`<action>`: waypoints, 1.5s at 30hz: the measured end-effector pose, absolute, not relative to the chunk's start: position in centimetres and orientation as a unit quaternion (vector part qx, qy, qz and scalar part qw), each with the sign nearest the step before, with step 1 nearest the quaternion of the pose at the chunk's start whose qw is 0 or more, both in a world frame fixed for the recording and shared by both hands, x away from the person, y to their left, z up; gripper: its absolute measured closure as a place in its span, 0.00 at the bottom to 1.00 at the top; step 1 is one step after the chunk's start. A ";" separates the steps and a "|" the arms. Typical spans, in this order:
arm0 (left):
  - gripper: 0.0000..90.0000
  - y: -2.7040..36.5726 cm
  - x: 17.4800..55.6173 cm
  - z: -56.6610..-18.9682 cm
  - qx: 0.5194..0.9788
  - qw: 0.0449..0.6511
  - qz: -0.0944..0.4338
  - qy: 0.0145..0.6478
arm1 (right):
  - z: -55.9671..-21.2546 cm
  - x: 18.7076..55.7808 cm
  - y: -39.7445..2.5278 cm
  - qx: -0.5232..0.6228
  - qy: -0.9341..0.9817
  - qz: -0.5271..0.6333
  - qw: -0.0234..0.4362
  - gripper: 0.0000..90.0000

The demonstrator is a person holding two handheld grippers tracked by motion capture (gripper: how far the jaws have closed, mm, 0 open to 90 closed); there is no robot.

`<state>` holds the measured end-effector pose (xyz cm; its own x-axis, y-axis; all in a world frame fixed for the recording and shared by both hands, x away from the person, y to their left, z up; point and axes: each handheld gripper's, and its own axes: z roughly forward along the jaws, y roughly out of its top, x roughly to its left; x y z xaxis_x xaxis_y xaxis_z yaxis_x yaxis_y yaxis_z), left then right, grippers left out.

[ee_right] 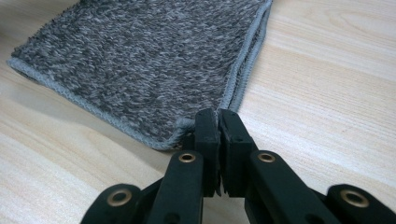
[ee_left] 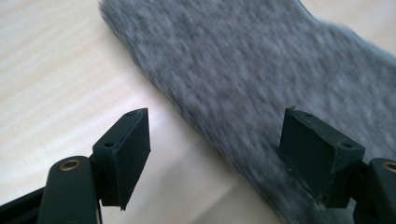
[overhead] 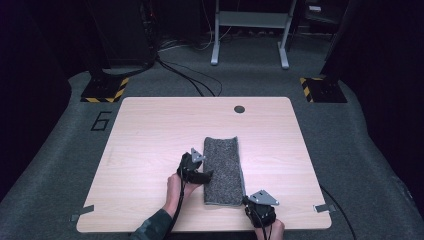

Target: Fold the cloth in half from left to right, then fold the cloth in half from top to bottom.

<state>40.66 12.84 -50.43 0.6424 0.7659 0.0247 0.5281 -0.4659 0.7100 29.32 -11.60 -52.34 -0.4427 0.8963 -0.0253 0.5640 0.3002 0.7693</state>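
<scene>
Thing in hand: a grey, fluffy rectangular towel [overhead: 223, 170], folded into a long narrow strip, with a stitched pale-grey hem showing along its edges in the right gripper view [ee_right: 140, 60].
Where it lies: flat on the pale wood-grain bench [overhead: 150, 130], a little toward the person's side of centre, its long axis running away from the person; a small dark round grommet [overhead: 239, 109] sits in the bench well beyond its far end.
Right tongs [overhead: 260, 200]: at the towel's near right corner; in the right gripper view the two black jaws [ee_right: 218, 121] stand pressed together right at that hemmed corner, and they appear to pinch the corner's edge.
Left tongs [overhead: 196, 167]: at the towel's left long edge, about midway along it; in the left gripper view [ee_left: 215, 140] the jaws stand wide apart, one over bare bench and the other over the towel, straddling the edge with nothing between the pads yet. That view is blurred, so I cannot tell whether they touch the cloth.
Step, as I judge it: securing grips for another fold or a lift; one corner is taken, the second hold is not yet made.
Next move calls for: lowering the left tongs so one pad slips under the folded edge, then closing on all layers together, while the right tongs keep the corner from slipping.
</scene>
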 end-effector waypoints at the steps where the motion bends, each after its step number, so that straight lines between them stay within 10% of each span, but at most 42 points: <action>1: 0.27 12.9 40.1 -50.6 0.842 0.339 0.178 0.380 | -52.4 29.3 -11.5 0.473 0.772 0.355 0.232 0.97; 16: 0.27 15.4 36.3 -51.9 0.844 0.327 0.182 0.384 | -52.3 28.8 -11.1 0.452 0.791 0.359 0.205 0.90; 30: 0.17 17.7 36.3 -50.1 0.816 0.380 0.176 0.397 | -50.4 32.6 -11.8 0.453 0.782 0.394 0.168 0.29; 45: 0.15 18.6 43.9 -48.5 0.813 0.364 0.157 0.426 | -49.4 42.6 -11.8 0.466 0.790 0.375 0.135 0.14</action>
